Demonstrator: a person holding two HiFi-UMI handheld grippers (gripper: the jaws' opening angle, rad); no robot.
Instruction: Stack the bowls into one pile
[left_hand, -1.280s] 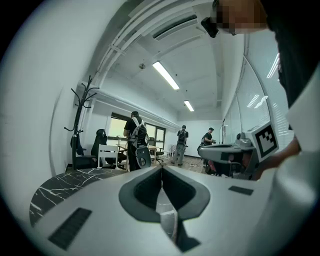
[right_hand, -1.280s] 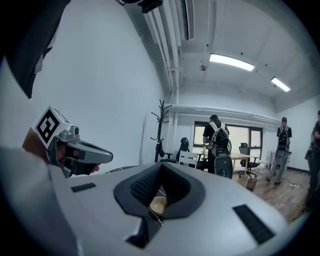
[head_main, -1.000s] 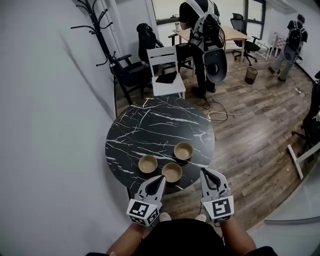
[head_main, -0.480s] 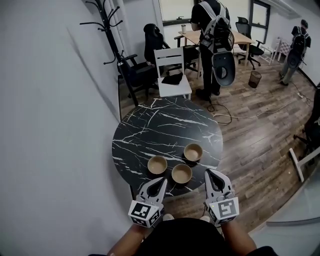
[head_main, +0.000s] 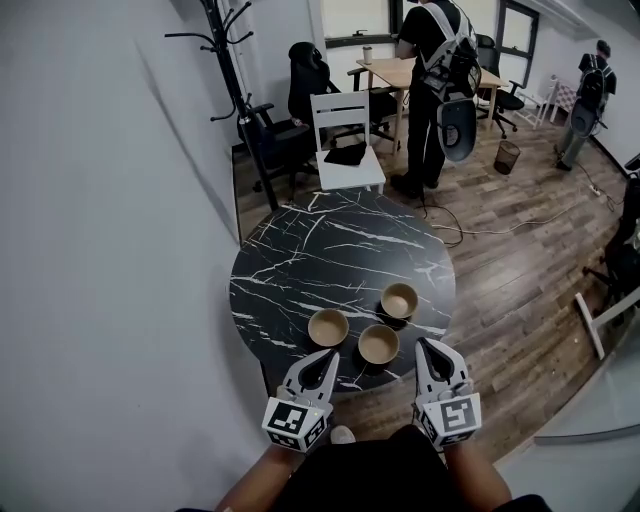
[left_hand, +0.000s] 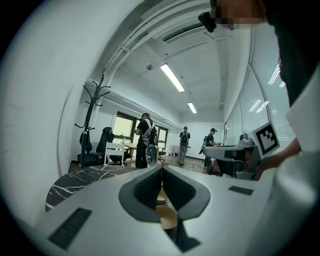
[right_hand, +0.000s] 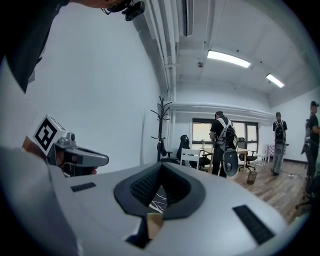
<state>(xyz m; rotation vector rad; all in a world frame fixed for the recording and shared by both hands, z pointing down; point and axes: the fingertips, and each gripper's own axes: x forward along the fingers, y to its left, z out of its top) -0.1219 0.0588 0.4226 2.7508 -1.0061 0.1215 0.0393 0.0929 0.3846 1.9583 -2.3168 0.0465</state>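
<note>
Three tan bowls sat separately, none yet stacked, on the near part of the round black marble table (head_main: 300, 250): the left bowl (head_main: 328, 327), the near bowl (head_main: 378, 344) and the far bowl (head_main: 399, 300), close together but apart. The left gripper (head_main: 324, 356) hovered over the table's near edge, just short of the left bowl, with its jaws pressed together on nothing. The right gripper (head_main: 429, 345), just off the edge, was likewise closed and empty. Reaching in with closed jaws would probably shove a bowl instead of gripping its rim. The bowls sit so close that one jaw could knock a neighbour.
</note>
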